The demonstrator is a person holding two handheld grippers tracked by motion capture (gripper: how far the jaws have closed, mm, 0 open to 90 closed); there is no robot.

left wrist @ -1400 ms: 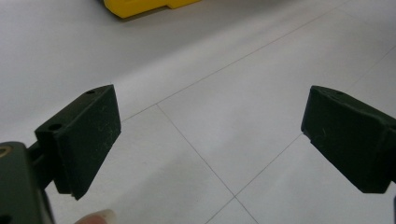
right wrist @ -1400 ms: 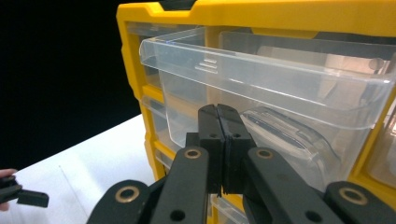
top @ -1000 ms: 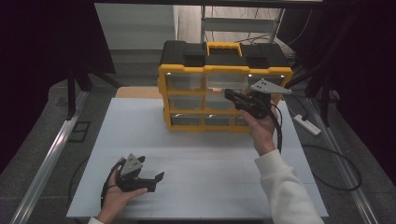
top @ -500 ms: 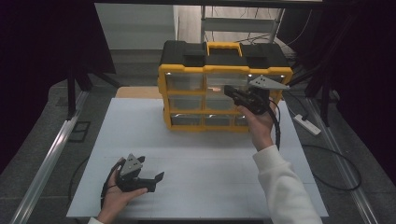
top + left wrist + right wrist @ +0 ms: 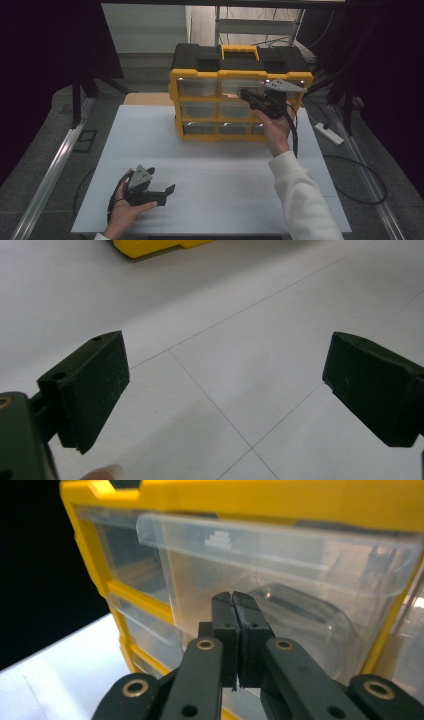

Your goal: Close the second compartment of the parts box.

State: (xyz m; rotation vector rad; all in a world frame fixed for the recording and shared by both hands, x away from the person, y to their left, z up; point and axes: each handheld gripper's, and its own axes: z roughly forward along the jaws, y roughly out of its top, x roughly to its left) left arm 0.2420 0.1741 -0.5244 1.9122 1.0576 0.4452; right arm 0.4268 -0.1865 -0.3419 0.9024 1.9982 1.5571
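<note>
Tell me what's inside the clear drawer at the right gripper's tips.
Through the clear drawer front, a dark rounded object shows. The shut right gripper covers its left part; what it is cannot be told.

A white tabletop (image 5: 210, 170) is seen, and its surface is divided by thin straight lines. A yellow and black drawer organizer (image 5: 235, 92) is placed upright on its far part, near the middle. The left gripper (image 5: 150, 192) is rested on the near left part.
</note>
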